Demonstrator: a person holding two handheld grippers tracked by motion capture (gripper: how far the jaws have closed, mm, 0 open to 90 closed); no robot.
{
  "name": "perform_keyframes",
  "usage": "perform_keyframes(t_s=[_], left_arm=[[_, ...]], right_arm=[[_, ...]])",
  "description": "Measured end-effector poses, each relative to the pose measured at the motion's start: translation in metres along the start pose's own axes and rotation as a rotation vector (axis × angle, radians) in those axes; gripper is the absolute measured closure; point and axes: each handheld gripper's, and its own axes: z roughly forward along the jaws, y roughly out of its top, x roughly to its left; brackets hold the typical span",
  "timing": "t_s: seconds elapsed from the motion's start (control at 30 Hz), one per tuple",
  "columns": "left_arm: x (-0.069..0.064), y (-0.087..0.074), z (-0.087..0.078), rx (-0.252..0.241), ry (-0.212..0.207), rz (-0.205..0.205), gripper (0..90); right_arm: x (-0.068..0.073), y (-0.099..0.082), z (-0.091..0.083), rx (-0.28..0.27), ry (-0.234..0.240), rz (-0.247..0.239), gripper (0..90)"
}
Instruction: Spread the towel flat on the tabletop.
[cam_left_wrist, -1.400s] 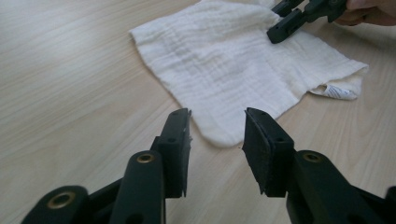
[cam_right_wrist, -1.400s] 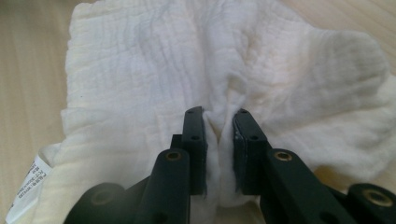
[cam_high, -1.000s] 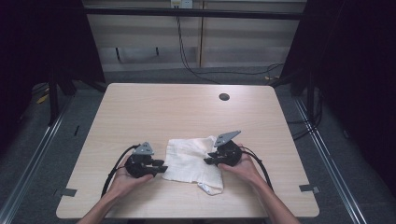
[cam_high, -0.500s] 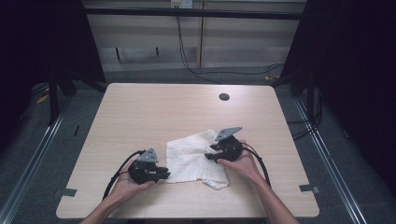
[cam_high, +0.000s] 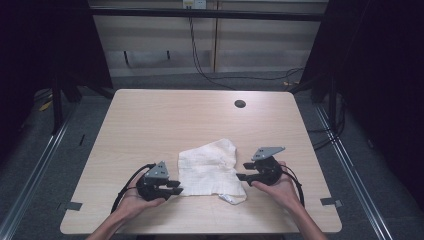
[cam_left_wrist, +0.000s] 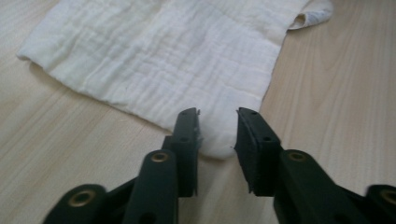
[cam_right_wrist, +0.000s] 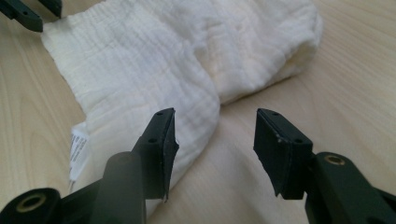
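White cloth (cam_high: 209, 167) lies flat on table (cam_high: 165, 120), near its front edge. L gripper (cam_left_wrist: 217, 133) at cloth's left corner, jaws just opening, corner between pads, not pinched. R gripper (cam_right_wrist: 215, 140) beside cloth's right edge, jaws just opening, wide, holding nothing.

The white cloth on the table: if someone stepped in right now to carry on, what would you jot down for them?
Left gripper: jaws apart around a corner of the white cloth, not pressing it; they have just been opening.
Right gripper: jaws open and just opening wider, beside the cloth's edge, nothing between them.
Cloth: lies partly folded near the table's front edge, between the two grippers; its label pokes out at one corner.
Done: cloth roughly doubled over.
Left, likely: grip again, tidy or finish the fold.
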Motion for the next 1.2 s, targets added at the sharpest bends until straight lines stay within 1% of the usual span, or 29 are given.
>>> perform_keyframes(t_s=[0.07, 0.17, 0.2, 0.23, 0.27, 0.3, 0.33, 0.37, 0.4, 0.43, 0.47, 0.53, 0.63, 0.67, 0.7, 0.73, 0.77, 0.8, 0.83, 0.87, 0.9, 0.93, 0.97, 1.0, 1.03, 1.07, 1.1, 1.13, 1.2], left_arm=[[-0.001, 0.000, 0.000, -0.006, -0.017, 0.008, 64.9], [-0.004, 0.000, 0.000, 0.004, -0.029, 0.022, 63.5], [-0.007, -0.001, 0.001, 0.015, -0.033, 0.041, 63.3], [-0.007, -0.001, 0.001, 0.015, -0.033, 0.041, 63.2], [-0.008, -0.001, 0.001, 0.035, -0.029, 0.050, 62.9], [-0.008, -0.002, 0.002, 0.031, -0.029, 0.047, 62.9], [-0.008, -0.003, 0.002, 0.021, -0.048, 0.038, 62.8], [-0.009, -0.003, 0.002, 0.021, -0.047, 0.046, 62.9], [-0.009, -0.004, 0.003, 0.016, -0.043, 0.050, 62.8], [-0.010, -0.003, 0.003, 0.025, -0.042, 0.060, 62.8], [-0.011, -0.003, 0.003, 0.024, -0.039, 0.070, 62.6], [-0.013, -0.003, 0.004, 0.018, -0.035, 0.074, 62.3], [-0.015, -0.002, 0.005, 0.028, -0.023, 0.107, 62.2], [-0.019, -0.002, 0.007, 0.025, 0.001, 0.141, 64.6], [-0.019, -0.002, 0.007, 0.025, 0.001, 0.141, 65.9], [-0.020, -0.002, 0.006, 0.039, 0.010, 0.144, 65.9], [-0.021, -0.002, 0.007, 0.033, 0.011, 0.149, 66.6], [-0.022, -0.001, 0.007, 0.034, 0.020, 0.152, 70.8], [-0.023, 0.000, 0.007, 0.038, 0.034, 0.149, 76.4], [-0.022, 0.002, 0.008, 0.043, 0.046, 0.134, 84.8], [-0.022, 0.002, 0.008, 0.043, 0.046, 0.134, 86.2], [-0.020, 0.005, 0.009, 0.057, 0.019, 0.125, 87.0], [-0.020, 0.005, 0.009, 0.057, 0.019, 0.125, 87.3], [-0.019, 0.006, 0.010, 0.054, 0.014, 0.115, 87.6], [-0.018, 0.008, 0.009, 0.054, -0.004, 0.100, 87.6], [-0.017, 0.011, 0.008, 0.013, -0.027, 0.067, 87.6], [-0.017, 0.011, 0.008, 0.013, -0.027, 0.067, 87.7], [-0.015, 0.016, 0.003, -0.020, -0.045, 0.039, 87.7], [-0.013, 0.023, -0.003, -0.057, -0.047, 0.026, 87.8]], right_arm=[[0.000, -0.008, -0.006, 0.000, -0.001, 0.007, 47.4], [0.001, -0.012, -0.009, 0.003, -0.005, 0.015, 47.2], [0.002, -0.016, -0.012, 0.011, -0.010, 0.015, 46.5], [0.002, -0.016, -0.012, 0.011, -0.010, 0.015, 46.5], [0.003, -0.019, -0.014, 0.015, -0.010, 0.015, 46.2], [0.003, -0.019, -0.014, 0.015, -0.010, 0.015, 46.2], [0.004, -0.020, -0.016, 0.014, -0.012, 0.020, 46.2], [0.005, -0.022, -0.017, 0.008, -0.010, 0.019, 46.1], [0.006, -0.024, -0.018, 0.006, -0.004, 0.021, 46.1], [0.006, -0.024, -0.019, 0.012, -0.012, 0.020, 46.0], [0.006, -0.025, -0.018, 0.008, -0.008, 0.020, 46.0], [0.006, -0.025, -0.018, 0.007, -0.005, 0.022, 45.9], [0.007, -0.024, -0.017, 0.010, 0.000, 0.025, 46.0], [0.007, -0.024, -0.016, 0.006, 0.000, 0.023, 47.1], [0.007, -0.024, -0.015, 0.004, 0.004, 0.021, 47.2], [0.007, -0.024, -0.015, 0.004, 0.004, 0.021, 47.2], [0.008, -0.024, -0.015, 0.009, 0.004, 0.022, 47.2], [0.008, -0.025, -0.014, 0.009, 0.006, 0.022, 47.2], [0.009, -0.025, -0.014, 0.014, 0.008, 0.017, 47.2], [0.011, -0.025, -0.014, 0.014, 0.013, 0.008, 47.2], [0.011, -0.025, -0.014, 0.014, 0.013, 0.008, 47.2], [0.012, -0.026, -0.014, 0.012, 0.018, 0.009, 47.1], [0.012, -0.026, -0.014, 0.012, 0.018, 0.009, 47.1], [0.013, -0.025, -0.015, 0.012, 0.014, 0.009, 46.8], [0.013, -0.025, -0.015, 0.012, 0.014, 0.009, 46.8], [0.014, -0.024, -0.018, 0.000, 0.012, 0.014, 46.1], [0.014, -0.024, -0.018, 0.000, 0.012, 0.014, 46.1], [0.015, -0.023, -0.019, -0.005, 0.013, 0.014, 45.7], [0.020, -0.021, -0.024, -0.016, 0.017, 0.012, 43.2]])
